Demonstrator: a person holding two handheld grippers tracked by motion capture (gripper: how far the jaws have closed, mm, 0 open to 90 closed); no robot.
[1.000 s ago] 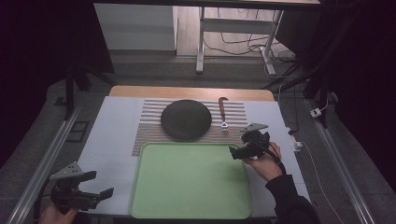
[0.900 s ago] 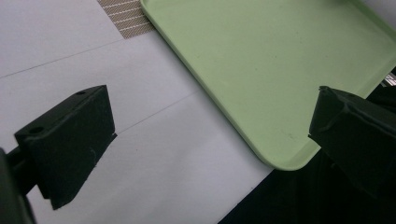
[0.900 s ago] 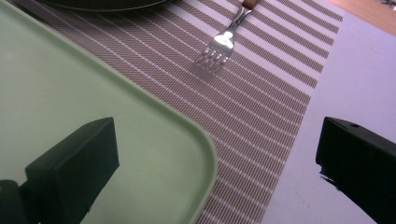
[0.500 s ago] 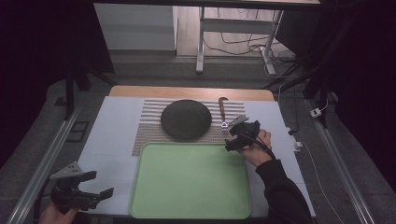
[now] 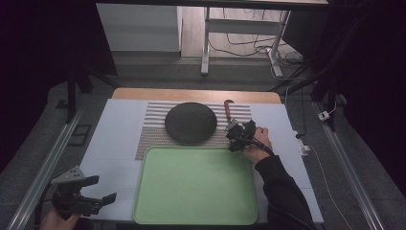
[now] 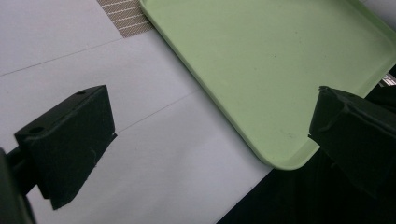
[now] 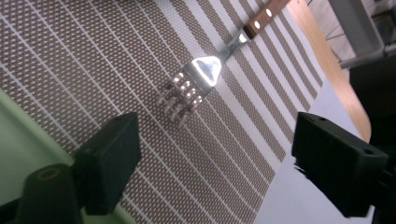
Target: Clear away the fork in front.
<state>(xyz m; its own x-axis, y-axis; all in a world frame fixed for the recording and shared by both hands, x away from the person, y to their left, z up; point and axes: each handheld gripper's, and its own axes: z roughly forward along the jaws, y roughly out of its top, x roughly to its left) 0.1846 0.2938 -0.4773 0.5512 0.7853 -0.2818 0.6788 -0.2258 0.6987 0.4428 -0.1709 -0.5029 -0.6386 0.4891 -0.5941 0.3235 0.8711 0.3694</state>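
Presently, listed by size:

Worktop [image 5: 119,139]: pale sheet over a wooden top; it carries everything below.

Green tray [image 5: 195,184]: empty, at the near middle, its far rim just beside the striped placemat [image 5: 153,136].

Dark round plate [image 5: 190,122]: rests on the placemat, left of the fork and apart from it.

Left gripper [image 5: 98,189]: held low at the near left corner of the worktop, fingers wide apart with nothing between them (idle, by the look of it).

Right gripper [image 5: 234,136]: over the placemat's right end, fingers [image 7: 109,158] apart and lately narrowing, nothing yet between them.

Fork [image 7: 191,86]: flat on the placemat, tines toward the gripper, wooden riveted handle pointing to the far edge; it lies just ahead of the fingers, untouched.

Handling note: the step in hand looks like the reach for the fork. Best to come down with one finger on each side of the neck or handle, squarely across it, since flat metal on woven matting may skid.
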